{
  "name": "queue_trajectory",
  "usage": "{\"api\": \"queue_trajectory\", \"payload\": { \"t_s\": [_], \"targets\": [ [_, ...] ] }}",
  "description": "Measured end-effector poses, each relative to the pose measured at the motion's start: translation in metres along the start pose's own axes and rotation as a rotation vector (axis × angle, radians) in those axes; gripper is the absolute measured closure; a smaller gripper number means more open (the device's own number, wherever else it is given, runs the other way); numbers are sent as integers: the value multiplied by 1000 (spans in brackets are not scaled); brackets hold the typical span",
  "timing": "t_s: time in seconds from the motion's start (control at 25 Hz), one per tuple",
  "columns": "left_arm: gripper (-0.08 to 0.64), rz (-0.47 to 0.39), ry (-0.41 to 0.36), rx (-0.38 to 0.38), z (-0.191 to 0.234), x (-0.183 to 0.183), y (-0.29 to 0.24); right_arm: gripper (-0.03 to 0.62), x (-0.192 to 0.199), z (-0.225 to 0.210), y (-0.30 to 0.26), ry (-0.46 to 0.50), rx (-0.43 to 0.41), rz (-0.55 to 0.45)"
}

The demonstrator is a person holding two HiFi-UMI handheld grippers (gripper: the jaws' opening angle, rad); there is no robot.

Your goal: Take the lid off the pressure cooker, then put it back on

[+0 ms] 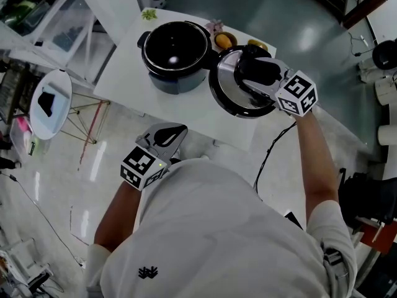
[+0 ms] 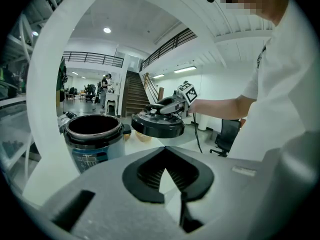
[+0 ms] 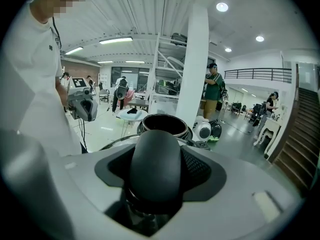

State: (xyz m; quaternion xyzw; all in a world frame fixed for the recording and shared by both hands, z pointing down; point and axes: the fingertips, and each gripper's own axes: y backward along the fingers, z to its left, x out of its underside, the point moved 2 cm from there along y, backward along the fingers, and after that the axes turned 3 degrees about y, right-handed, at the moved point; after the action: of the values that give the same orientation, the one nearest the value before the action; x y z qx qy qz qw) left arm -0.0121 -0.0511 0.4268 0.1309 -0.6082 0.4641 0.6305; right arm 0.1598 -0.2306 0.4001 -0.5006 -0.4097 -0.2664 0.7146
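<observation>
The pressure cooker pot (image 1: pixel 175 54) stands open on the white table (image 1: pixel 186 113), its dark inside showing. To its right, the round black and silver lid (image 1: pixel 232 98) hangs above the table. My right gripper (image 1: pixel 255 70) is shut on the lid's black handle (image 3: pixel 155 169), which fills the gap between its jaws. The left gripper view shows the lid (image 2: pixel 157 125) in the air, level with the pot's rim (image 2: pixel 94 125) and apart from it. My left gripper (image 1: pixel 170 132) hovers at the table's near edge, jaws shut and holding nothing.
Behind the pot, small bowls with yellow food (image 1: pixel 224 40) sit on the table's far edge. A round white side table (image 1: pixel 49 103) stands to the left on the floor. A black cable (image 1: pixel 270 151) hangs from my right gripper.
</observation>
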Motion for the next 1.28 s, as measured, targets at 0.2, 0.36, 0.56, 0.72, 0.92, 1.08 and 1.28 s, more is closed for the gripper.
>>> {"api": "queue_trajectory", "payload": {
  "t_s": [0.2,0.36,0.56,0.72,0.92,1.08,1.28],
  "targets": [
    [552,9,6,-10,-11,3,-1,299,22,12,1,-25,5,-6],
    [552,22,10,-22,-19,6,-3,299,39,21,0,-33,6,-8],
    [553,32,22,-25,-29,10,-8,299,59,30,-5,-29,9,3],
    [552,39,35,-35,-34,14,-10,299,77,34,-15,-42,9,11],
    [552,45,69,-47,-38,20,-8,299,99,39,-29,-42,18,29],
    [552,43,109,-57,-38,26,-7,299,114,44,-41,-46,26,34],
    [552,68,109,-81,-38,31,-7,299,132,50,-60,-56,16,45]
  ]
}}
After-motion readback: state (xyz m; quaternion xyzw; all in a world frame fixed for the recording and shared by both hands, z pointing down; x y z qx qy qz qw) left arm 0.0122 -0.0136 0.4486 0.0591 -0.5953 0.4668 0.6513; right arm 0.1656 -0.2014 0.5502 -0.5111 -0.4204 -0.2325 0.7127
